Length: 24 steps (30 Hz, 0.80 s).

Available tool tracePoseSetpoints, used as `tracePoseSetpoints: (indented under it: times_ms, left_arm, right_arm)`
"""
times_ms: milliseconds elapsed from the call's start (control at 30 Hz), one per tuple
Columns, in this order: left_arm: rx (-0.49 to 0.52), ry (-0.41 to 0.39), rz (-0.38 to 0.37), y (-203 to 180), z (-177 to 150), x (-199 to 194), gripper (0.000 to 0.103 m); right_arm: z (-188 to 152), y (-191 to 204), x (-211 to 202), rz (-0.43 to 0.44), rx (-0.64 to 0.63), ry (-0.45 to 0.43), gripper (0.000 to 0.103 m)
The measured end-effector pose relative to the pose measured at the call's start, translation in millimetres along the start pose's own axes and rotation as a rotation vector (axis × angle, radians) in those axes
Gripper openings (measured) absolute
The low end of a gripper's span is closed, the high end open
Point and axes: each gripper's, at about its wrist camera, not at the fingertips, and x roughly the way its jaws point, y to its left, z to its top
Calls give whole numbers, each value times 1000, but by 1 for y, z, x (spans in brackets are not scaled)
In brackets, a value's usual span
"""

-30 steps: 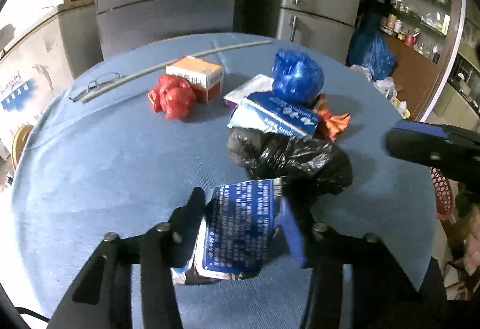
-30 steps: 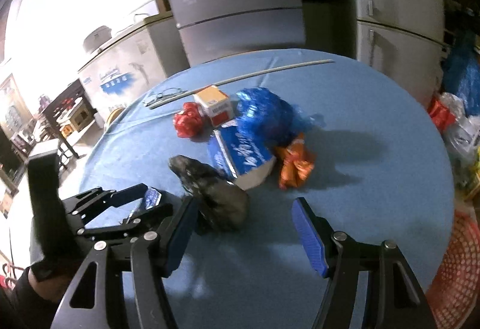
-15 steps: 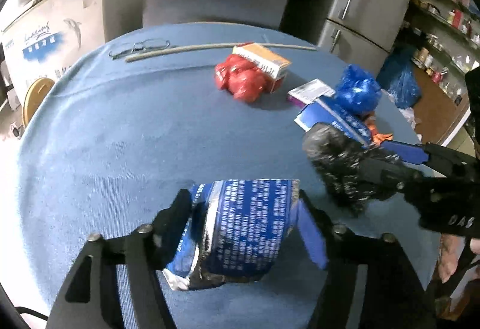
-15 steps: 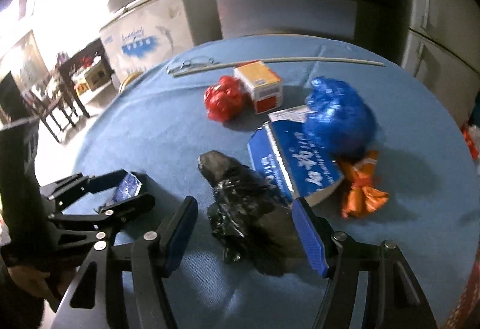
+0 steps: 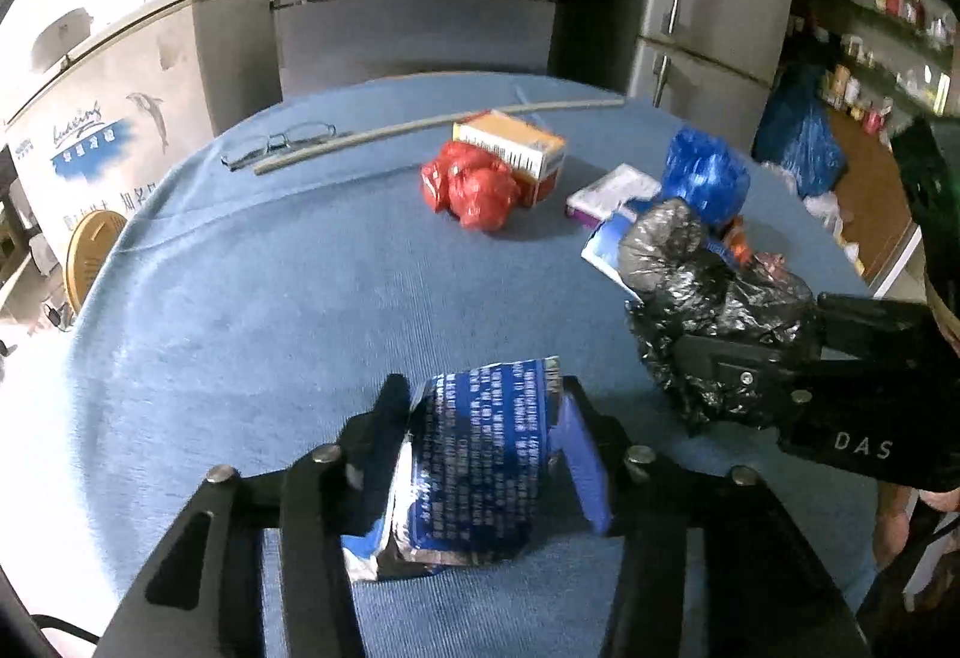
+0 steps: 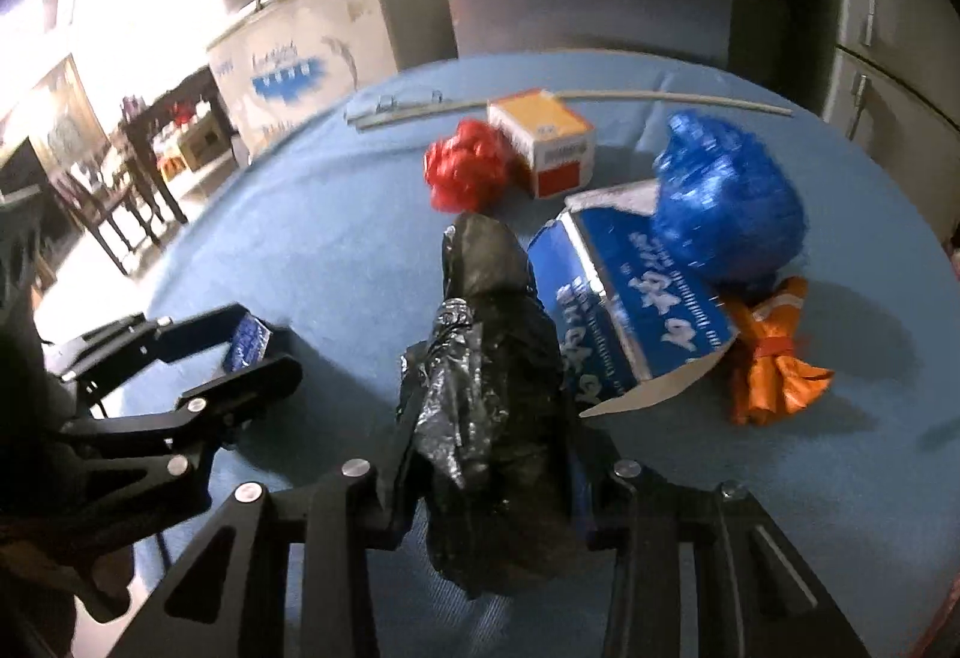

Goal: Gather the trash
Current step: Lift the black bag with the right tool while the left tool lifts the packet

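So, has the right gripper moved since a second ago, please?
Yes. In the left view, the right gripper came leftward onto the black bag beside the blue carton, its jaws closing on the bag.

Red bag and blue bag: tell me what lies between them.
The orange-topped box beside the red bag, then bare blue tablecloth before the blue bag. Clearest in the right wrist view.
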Motion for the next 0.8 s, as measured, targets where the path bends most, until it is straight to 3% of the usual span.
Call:
tracePoseSetpoints:
  times_ms: [67, 133, 233, 433, 567, 700, 733, 800]
  left_arm:
    - [-11, -27, 2, 2, 6, -12, 26]
    - [-32, -40, 11, 6, 13, -19, 18]
    - [-82, -43, -8, 20, 17, -21, 17]
    - [-100, -43, 28, 34, 19, -23, 15]
    - [-137, 23, 91, 51, 13, -5, 26]
    - [-177, 109, 85, 67, -4, 21, 29]
    - [-192, 107, 69, 70, -7, 23, 34]
    - [-225, 89, 51, 74, -8, 20, 25]
  right_arm:
    - [-1, -3, -11, 10, 18, -27, 41]
    - [-2, -6, -19, 20, 31, -42, 41]
    - [-7, -11, -33, 30, 53, -63, 41]
    - [-16, -22, -45, 41, 94, -77, 41]
    - [-19, -30, -45, 48, 124, -80, 41]
    - [-18, -31, -46, 52, 125, -85, 41]
    - [-17, -31, -45, 53, 125, -86, 41]
    - [-18, -31, -45, 55, 126, -88, 41]
